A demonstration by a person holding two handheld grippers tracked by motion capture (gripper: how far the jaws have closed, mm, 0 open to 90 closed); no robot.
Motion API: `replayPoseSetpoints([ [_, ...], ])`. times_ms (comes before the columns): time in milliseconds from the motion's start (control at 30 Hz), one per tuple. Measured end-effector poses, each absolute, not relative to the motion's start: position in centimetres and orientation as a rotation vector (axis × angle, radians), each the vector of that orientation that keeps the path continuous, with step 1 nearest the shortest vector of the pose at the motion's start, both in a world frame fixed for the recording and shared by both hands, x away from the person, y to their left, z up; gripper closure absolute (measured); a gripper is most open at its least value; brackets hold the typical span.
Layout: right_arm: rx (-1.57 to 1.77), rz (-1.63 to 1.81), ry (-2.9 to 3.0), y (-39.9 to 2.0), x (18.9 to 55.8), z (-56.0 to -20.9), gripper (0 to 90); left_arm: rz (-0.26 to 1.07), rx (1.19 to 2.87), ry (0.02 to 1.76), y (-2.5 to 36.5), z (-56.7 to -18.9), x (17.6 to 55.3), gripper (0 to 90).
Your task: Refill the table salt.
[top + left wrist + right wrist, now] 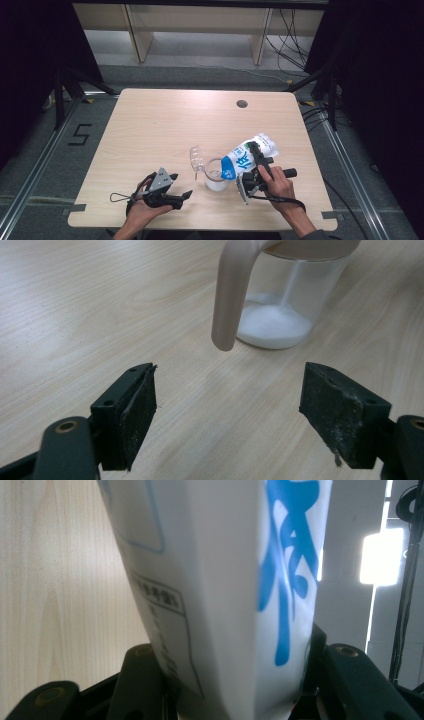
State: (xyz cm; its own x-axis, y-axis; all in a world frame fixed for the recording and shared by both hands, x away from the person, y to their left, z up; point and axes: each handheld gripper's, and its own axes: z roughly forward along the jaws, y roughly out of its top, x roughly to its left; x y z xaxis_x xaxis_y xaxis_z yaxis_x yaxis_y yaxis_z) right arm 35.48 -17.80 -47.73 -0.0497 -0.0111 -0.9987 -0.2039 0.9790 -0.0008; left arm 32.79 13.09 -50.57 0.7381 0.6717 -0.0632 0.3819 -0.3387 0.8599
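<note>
Pouring white powder from a soft white bag with big blue letters (248, 159) into a clear plastic jug with a pale handle (216, 174). Bag tipped over, long side slanting down toward the jug, mouth right over the jug's open top. Bag pinched tight near its back end by the right tongs (256, 172), jaws pressed on both sides of it, as seen up close in the right gripper view (220, 605). Some white powder already lying in the bottom of the jug (272, 325).

Left tongs (181, 186) just left of the jug, low near the light wooden table (150, 125), jaws spread wide and holding nothing. Jug handle (231, 295) straight ahead of those open jaws, close but not touched. Left tongs nearer the handle; right tongs nearer the jug's mouth.

Clear plastic lid (196, 156) lying just behind and left of the jug, apart from it. Small dark round hole (242, 104) far behind the jug. Nothing between the bag and the jug. Tipping too far could likely spill powder past the rim.
</note>
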Motion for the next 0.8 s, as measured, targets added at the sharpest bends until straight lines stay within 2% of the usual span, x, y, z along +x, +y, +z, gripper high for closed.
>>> replayPoseSetpoints([
  [800,-0.171,0.133,1.616,-17.8,35.33,-47.57,55.5,0.377,1.975,0.793,13.1,-50.57,32.8,22.1],
])
